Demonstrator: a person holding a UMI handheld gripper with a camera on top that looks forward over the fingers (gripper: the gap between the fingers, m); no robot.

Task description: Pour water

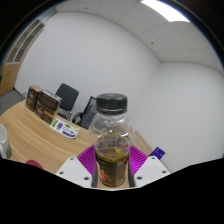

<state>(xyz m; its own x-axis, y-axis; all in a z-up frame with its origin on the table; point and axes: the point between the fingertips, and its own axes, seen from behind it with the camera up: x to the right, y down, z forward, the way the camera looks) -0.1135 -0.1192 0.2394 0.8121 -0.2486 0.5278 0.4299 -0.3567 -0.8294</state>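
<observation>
A clear plastic bottle [110, 135] with a black cap [111, 101] stands upright between my fingers, lifted above the table. Its lower part holds a dark yellowish liquid and carries a label. My gripper [111, 166] is shut on the bottle, with the purple pads [88, 160] pressed against its sides. The bottle's base is hidden below the fingers.
A wooden table [30, 135] stretches away to the left below the bottle. On it stand dark boxes [44, 103] and a small blue-and-white item [66, 128]. A black office chair [68, 97] stands behind the table, by the white wall.
</observation>
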